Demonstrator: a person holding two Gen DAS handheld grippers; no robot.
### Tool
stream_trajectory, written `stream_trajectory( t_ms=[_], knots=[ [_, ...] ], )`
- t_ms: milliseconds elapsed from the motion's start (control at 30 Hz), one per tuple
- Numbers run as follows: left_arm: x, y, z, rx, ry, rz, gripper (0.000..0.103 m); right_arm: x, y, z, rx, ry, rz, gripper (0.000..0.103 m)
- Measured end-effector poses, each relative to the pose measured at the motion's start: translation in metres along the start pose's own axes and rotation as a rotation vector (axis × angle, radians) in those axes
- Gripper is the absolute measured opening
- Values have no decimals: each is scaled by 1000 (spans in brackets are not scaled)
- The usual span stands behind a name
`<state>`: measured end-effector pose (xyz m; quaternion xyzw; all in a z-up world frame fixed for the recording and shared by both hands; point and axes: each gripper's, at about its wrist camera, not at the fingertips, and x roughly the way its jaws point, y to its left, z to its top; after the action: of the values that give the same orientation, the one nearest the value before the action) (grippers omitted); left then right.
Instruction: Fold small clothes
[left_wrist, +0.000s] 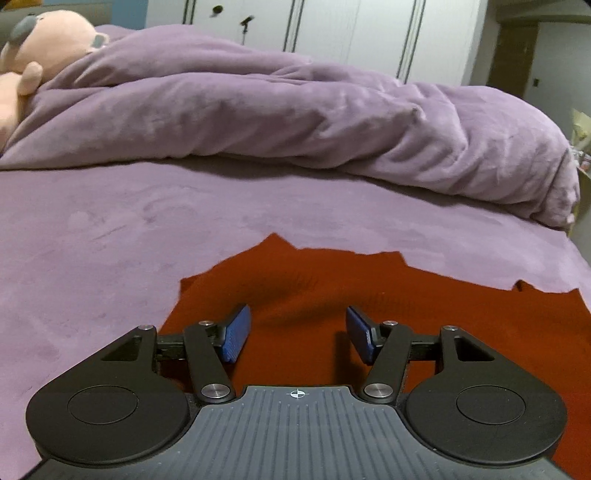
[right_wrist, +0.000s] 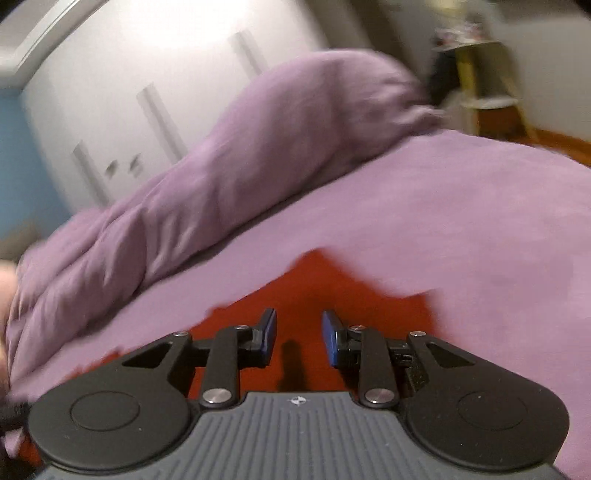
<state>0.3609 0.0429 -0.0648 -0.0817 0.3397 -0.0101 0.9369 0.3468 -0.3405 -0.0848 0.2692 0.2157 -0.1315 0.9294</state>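
A red garment (left_wrist: 424, 314) lies spread flat on the purple bed sheet (left_wrist: 110, 240). In the left wrist view my left gripper (left_wrist: 297, 334) hovers low over the cloth with its blue pads (left_wrist: 236, 338) wide apart and nothing between them. The right wrist view is tilted and blurred. There the red garment (right_wrist: 317, 291) shows as a pointed patch on the sheet (right_wrist: 461, 240). My right gripper (right_wrist: 298, 338) stands over it, its blue pads (right_wrist: 330, 341) a narrow gap apart, holding nothing.
A rumpled purple duvet (left_wrist: 295, 114) is heaped across the far side of the bed. A pink plush toy (left_wrist: 40, 48) lies at the far left. White wardrobe doors (left_wrist: 332, 29) stand behind. A yellow stand (right_wrist: 487, 92) is by the bed's far right corner.
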Motion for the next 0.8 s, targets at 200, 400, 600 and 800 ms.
stream_trajectory(
  t_ms=[200,400,600,800],
  knots=[
    [1,0,-1,28,4,10,63,-8,12,-10,-160,-28,-94,27],
    [1,4,-2,59,16,13,63,-1,30,-16,-270,-3,-169,28],
    [-1,9,-5,70,7,21,63,7,36,-18,-310,5,-199,28],
    [-7,24,-5,51,4,53,63,8,34,-17,-307,8,-195,28]
  ],
)
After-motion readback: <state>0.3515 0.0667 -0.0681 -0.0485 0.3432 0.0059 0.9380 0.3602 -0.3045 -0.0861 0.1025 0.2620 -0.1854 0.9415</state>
